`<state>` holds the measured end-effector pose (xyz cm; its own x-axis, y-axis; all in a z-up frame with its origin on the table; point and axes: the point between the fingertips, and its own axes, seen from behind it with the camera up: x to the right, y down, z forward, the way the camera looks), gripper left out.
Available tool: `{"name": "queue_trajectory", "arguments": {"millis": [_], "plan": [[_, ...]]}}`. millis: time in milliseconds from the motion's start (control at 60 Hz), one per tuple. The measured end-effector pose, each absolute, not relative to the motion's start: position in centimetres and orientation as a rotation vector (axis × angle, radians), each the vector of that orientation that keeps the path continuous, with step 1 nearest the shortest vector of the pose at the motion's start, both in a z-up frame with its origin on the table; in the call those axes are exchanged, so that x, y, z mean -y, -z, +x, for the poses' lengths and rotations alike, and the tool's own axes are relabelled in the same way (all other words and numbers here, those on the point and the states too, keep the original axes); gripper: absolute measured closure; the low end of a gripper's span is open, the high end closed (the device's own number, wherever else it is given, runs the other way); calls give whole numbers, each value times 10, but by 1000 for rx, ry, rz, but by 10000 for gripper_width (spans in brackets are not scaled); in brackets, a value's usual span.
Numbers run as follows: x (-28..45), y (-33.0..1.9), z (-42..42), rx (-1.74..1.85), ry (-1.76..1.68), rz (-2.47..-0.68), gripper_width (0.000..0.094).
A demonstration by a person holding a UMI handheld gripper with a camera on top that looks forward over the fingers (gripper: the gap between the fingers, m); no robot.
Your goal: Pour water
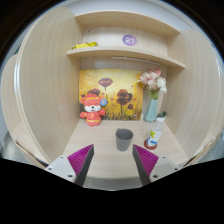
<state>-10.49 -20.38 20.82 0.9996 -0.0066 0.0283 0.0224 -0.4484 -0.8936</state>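
Observation:
A grey cup (pixel 123 139) stands upright on the light wooden desk (pixel 100 140), beyond my fingers and a little right of the middle between them. A clear bottle with a green cap (pixel 160 130) stands further right, near the desk's right side, with a small blue, red and white thing (pixel 152 144) at its foot. My gripper (pixel 113 162) is open and empty, its magenta pads (pixel 79 158) wide apart, held back from the cup near the desk's front edge.
An orange plush toy (pixel 92 108) sits at the back left. A flower painting (pixel 113 92) leans on the back wall. A vase of pink flowers (pixel 152 92) stands at the back right. Curved shelves (pixel 125 52) hang above with a purple disc (pixel 129 40).

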Motion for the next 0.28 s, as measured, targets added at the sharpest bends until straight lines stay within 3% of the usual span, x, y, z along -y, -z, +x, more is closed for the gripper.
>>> {"name": "queue_trajectory", "arguments": {"millis": [283], "plan": [[221, -223, -123, 36, 36, -2022, 147]]}}
